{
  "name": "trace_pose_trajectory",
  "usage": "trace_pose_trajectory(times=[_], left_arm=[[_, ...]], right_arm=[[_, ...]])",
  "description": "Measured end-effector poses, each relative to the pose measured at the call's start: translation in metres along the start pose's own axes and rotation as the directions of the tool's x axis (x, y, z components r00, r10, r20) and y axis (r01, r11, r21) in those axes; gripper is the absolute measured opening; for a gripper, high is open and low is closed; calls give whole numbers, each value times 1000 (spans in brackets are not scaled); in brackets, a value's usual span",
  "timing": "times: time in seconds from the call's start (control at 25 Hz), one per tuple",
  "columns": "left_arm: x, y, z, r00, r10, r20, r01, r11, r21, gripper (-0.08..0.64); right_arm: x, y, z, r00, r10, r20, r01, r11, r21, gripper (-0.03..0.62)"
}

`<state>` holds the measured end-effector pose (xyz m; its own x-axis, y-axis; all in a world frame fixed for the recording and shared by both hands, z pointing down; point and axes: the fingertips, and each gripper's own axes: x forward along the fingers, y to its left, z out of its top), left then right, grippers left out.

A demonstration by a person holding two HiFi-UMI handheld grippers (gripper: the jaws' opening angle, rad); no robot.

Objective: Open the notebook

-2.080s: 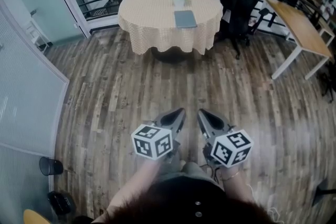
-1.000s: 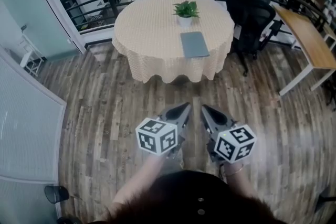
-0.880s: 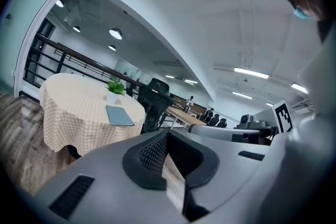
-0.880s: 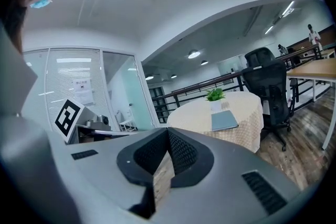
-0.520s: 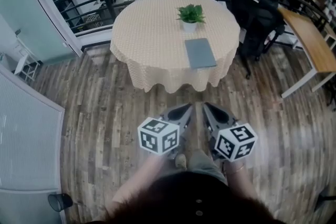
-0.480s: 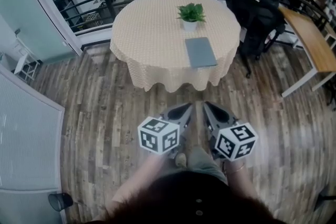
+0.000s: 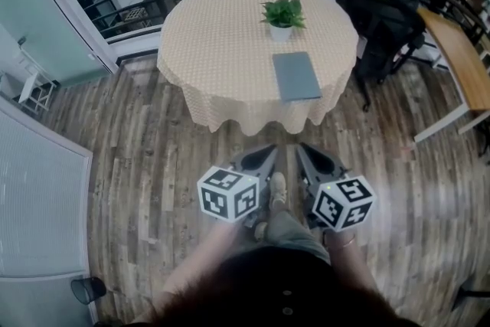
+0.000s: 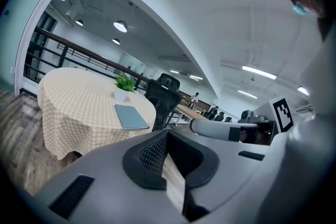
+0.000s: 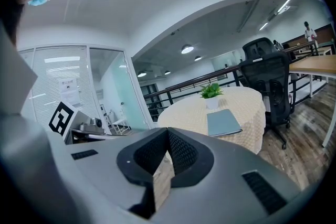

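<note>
Closed notebook (image 7: 297,76) on table (image 7: 222,50); left tool (image 7: 269,152), right tool (image 7: 302,150) seemingly shut.

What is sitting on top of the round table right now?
A closed grey notebook lies flat near the edge closest to the person, with a small potted plant behind it. A checked tablecloth covers the tabletop, so its surface is hidden.

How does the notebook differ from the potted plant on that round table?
The notebook lies flat and closed; the potted plant stands upright. The notebook is a grey-blue rectangle; the potted plant has green leaves in a white pot. The notebook sits nearer the person, the potted plant behind it. Both rest on the cloth-covered round table.
</note>
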<state>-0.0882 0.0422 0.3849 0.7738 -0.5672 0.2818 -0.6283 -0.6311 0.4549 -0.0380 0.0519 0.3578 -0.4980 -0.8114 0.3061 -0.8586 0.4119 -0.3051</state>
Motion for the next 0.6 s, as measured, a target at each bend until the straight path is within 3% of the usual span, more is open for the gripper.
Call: trace_pose_trajectory(times=[0.6], left_arm=[[97, 77, 60, 999, 50, 15, -50, 998, -41, 9]], right_arm=[[106, -78, 51, 995, 69, -71, -74, 996, -58, 11]])
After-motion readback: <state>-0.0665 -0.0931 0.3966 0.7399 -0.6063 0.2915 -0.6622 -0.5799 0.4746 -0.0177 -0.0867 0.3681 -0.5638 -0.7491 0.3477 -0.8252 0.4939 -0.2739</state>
